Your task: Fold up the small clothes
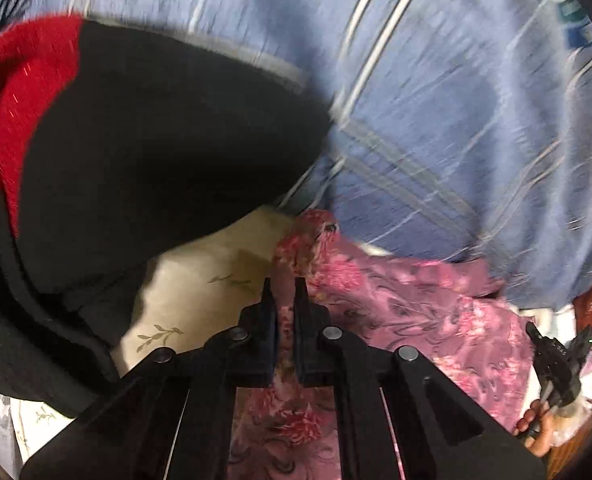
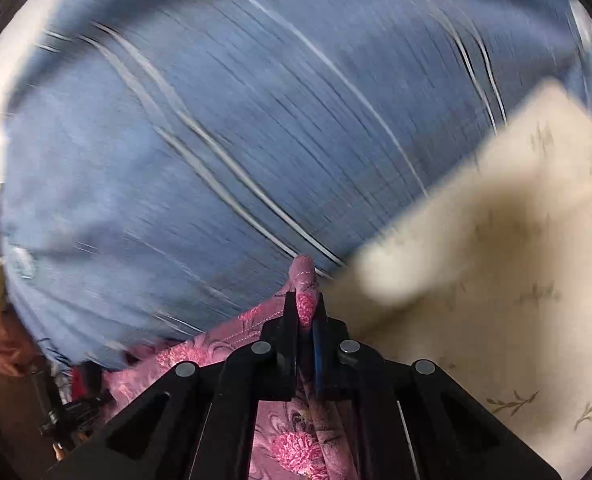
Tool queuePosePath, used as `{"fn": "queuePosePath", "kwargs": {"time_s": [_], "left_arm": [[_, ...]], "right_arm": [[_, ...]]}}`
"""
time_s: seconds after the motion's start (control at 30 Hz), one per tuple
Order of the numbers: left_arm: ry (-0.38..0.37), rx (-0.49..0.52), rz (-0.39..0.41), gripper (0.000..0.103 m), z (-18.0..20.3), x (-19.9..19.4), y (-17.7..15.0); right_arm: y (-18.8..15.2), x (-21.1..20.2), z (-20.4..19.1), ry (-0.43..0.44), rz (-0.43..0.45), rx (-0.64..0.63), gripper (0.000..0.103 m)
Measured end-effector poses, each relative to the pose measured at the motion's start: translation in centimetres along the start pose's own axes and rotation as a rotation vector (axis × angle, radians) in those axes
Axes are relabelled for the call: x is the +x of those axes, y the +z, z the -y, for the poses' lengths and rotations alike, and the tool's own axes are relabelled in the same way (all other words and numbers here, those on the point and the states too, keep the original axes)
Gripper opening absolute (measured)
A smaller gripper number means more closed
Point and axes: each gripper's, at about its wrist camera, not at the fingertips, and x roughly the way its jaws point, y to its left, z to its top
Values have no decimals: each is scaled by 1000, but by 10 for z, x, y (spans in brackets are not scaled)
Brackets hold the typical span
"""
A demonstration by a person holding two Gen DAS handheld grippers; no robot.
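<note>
Two grippers, one pink cloth — left gripper and right gripper each pinch its edge; one black garment lies beside.

A blue bedspread with thin white stripes fills most of both wrist views, its weave smeared by motion blur. Beneath it lies a cream sheet printed with small olive leaf sprigs, bare at the right of the right wrist view and showing as a smaller patch in the left wrist view. A soft shadow darkens part of the cream sheet. Bright white light washes out the upper left edge of the right wrist view.
</note>
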Motion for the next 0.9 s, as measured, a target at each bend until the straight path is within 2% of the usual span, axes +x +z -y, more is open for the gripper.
{"fn": "queuePosePath", "kwargs": {"time_s": [0.07,0.1,0.17,0.2,0.23,0.3,0.4,0.43,0.5,0.53,0.57,0.6,0.63,0.7,0.77,0.8,0.83,0.9], "left_arm": [[-25,-29,-20,7,-5,1,-1],[-43,-43,-24,7,-8,-3,-2],[-106,-59,-28,11,-18,-21,-5],[-134,-60,-22,17,-24,-34,-10],[-146,-52,-16,30,-27,-44,-16],[-144,-26,-3,46,-32,-64,-36],[-163,18,-20,47,-33,-75,-75],[-133,26,-34,47,-34,-73,-86],[-25,40,-74,48,-26,-57,-103],[-10,32,-89,48,-25,-52,-110],[-17,4,-78,48,-28,-60,-113],[-36,-39,-74,47,-31,-67,-117],[-75,-74,-65,46,-37,-77,-119],[-116,-109,-50,47,-43,-93,-129],[-145,-122,-46,47,-42,-106,-149],[-181,-131,-59,49,-43,-110,-161],[-216,-140,-73,54,-42,-107,-169],[-292,-156,-108,56,-44,-105,-185]], "right_arm": [[-6,13,11,-47,-55,43,8],[-8,10,13,-65,-54,65,16],[-10,-6,15,-43,-12,87,18],[-12,-16,15,-26,7,85,18],[-18,-34,11,9,33,68,18],[-32,-58,4,90,53,23,22],[-69,-92,-1,189,53,-37,33],[-86,-98,-1,195,42,-57,34],[-102,-92,1,135,-4,-100,40],[-110,-82,5,68,-57,-105,38],[-117,-81,12,41,-81,-100,34],[-122,-89,9,40,-51,-101,34],[-125,-103,6,31,-35,-87,38],[-131,-128,10,92,-19,-57,40],[-142,-159,16,133,3,-36,50],[-148,-163,14,141,8,-25,57],[-159,-173,21,152,10,0,60],[-177,-182,32,193,-12,70,61]]}}
